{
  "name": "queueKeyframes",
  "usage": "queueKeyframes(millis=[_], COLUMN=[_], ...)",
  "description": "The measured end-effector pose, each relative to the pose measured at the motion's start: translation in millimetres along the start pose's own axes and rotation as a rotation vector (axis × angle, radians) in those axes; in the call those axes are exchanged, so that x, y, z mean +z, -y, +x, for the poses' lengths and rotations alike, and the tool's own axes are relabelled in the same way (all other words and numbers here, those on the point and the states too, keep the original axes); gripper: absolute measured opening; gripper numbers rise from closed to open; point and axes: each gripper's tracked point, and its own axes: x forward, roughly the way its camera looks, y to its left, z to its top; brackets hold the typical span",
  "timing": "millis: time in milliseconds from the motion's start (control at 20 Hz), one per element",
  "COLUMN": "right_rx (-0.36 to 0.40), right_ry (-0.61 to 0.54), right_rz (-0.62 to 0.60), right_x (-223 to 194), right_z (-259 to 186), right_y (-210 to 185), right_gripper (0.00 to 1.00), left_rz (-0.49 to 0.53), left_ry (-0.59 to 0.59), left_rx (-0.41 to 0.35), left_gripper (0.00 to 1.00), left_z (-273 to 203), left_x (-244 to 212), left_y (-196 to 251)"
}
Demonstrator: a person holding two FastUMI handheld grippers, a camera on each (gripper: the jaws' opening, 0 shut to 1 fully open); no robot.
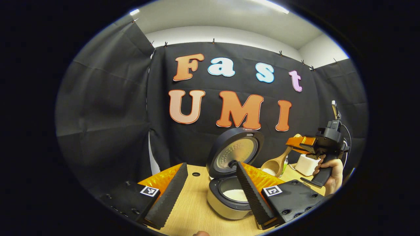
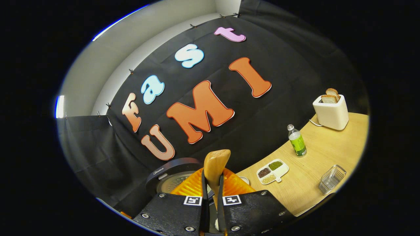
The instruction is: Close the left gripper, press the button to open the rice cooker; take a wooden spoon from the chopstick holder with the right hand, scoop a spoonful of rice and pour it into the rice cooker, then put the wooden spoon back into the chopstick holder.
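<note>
The rice cooker (image 1: 226, 203) stands open on the table, its lid (image 1: 234, 154) tipped up and white rice in its pot. My left gripper (image 1: 211, 196) is open in front of it, and one finger (image 1: 252, 193) crosses the pot. To the right of the lid hangs the wooden spoon (image 1: 275, 164), bowl down with some rice in it. My right gripper (image 1: 305, 144) holds its handle. In the right gripper view that gripper (image 2: 212, 196) is shut on the spoon handle (image 2: 216, 164), which sticks up between the fingers. The cooker lid (image 2: 170, 178) lies behind them.
A white toaster (image 2: 329, 111) with bread stands at the table's far end, with a green bottle (image 2: 297, 141) nearer. A divided dish of grains (image 2: 272, 171) and a wire holder (image 2: 331, 178) sit on the wooden table (image 2: 328, 150). A hand (image 1: 331, 173) grips the right gripper's handle.
</note>
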Motion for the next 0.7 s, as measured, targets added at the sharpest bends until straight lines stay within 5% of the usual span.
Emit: queueKeyframes(millis=[700], right_rx=[0.025], right_ry=[0.053], right_rz=[-0.139], right_x=[7], right_z=[-7], right_y=[-15], right_gripper=[0.09], left_rz=[0.016], left_ry=[0.016], left_rx=[-0.001], left_gripper=[0.99], left_z=[-7], left_x=[6], left_y=[0])
